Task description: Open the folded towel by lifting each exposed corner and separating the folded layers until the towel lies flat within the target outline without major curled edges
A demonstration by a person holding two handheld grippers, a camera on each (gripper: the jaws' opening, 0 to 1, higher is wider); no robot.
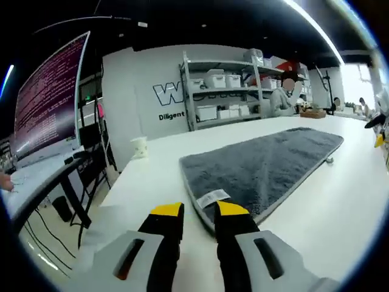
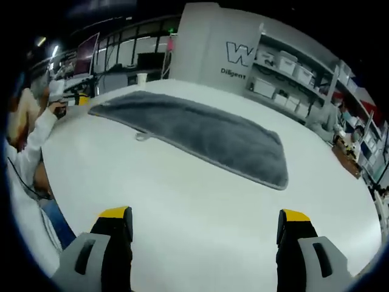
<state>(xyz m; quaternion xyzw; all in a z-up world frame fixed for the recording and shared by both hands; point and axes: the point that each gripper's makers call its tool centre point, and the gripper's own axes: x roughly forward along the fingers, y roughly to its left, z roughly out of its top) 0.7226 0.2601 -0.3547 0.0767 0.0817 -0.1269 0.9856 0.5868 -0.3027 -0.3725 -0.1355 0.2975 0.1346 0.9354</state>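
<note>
One long grey plush towel (image 1: 261,167) lay on the broad white table (image 1: 340,207), folded lengthwise into a narrow strip, and two hand-held grippers with yellow-tipped black jaws worked around it. In the left gripper view the towel's long axis ran from the near short end away toward the metal shelving rack (image 1: 225,91) stacked with white boxes; a single white care label (image 1: 212,198) stuck out at that near end. The left gripper (image 1: 199,211) stood at this end with its jaws narrow, the gap between them small; one tip overlapped the towel's corner by the label, though I could not tell whether any cloth was pinched. In the right gripper view the towel (image 2: 194,134) stretched across the table beyond the gripper, one short end toward the shelving side. The right gripper (image 2: 205,220) hung over bare table well short of the towel, its jaws spread wide and holding nothing. One small hanging loop (image 2: 141,136) poked out from the towel's near long edge. One paper cup (image 1: 139,146) stood near the table's far edge beyond the towel. The folded layers themselves were hard to make out.
</note>
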